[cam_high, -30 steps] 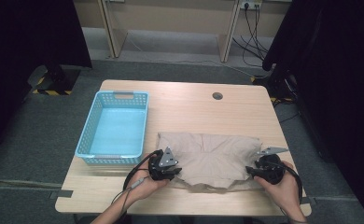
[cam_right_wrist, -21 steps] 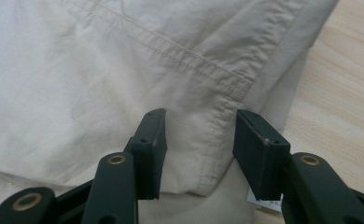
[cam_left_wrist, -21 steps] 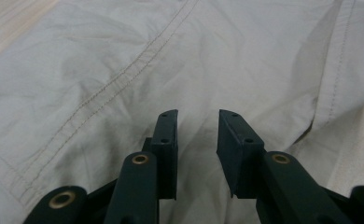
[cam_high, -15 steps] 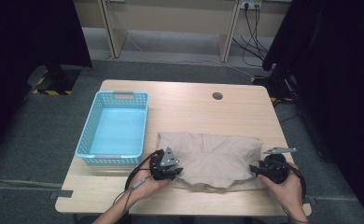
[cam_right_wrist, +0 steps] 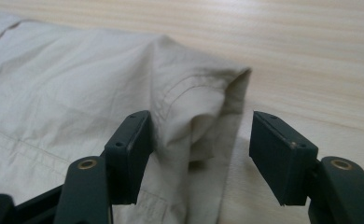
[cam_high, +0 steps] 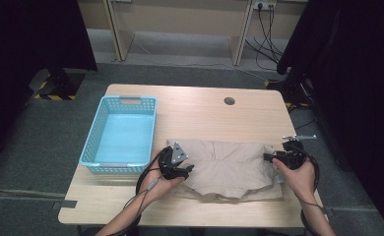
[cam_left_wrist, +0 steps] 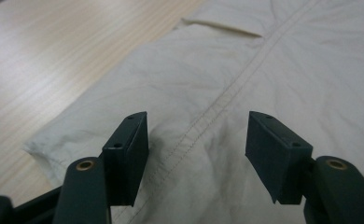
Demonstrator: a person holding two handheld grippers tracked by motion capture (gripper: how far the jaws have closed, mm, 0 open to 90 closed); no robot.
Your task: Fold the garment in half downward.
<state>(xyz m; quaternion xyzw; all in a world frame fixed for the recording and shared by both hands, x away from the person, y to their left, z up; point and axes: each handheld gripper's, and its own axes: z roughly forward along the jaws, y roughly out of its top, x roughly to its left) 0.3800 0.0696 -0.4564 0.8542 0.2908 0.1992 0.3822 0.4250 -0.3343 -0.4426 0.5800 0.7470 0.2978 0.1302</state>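
A beige garment [cam_high: 229, 167] lies spread flat on the near half of the wooden table [cam_high: 195, 110]. My left gripper [cam_high: 184, 170] rests at its left edge. In the left gripper view the left gripper [cam_left_wrist: 196, 135] stands open just above the cloth [cam_left_wrist: 245, 70], with a stitched seam running between the jaws and no pinch. My right gripper [cam_high: 270, 158] is at the garment's right edge. In the right gripper view the right gripper [cam_right_wrist: 199, 135] is open, with a raised fold of the hem [cam_right_wrist: 203, 107] loose between the jaws. Both pairs of jaws have just been opening.
A light blue plastic basket [cam_high: 94, 142] stands on the table's left side, close to the left hand. A round cable hole [cam_high: 229, 101] sits near the far edge. Bare wood lies beyond the garment. Black curtains hang on both sides.
The right hand has shifted along the garment's right edge, away from the person. The cloth corner that stood up there now lies lower. The left hand has stayed in place.
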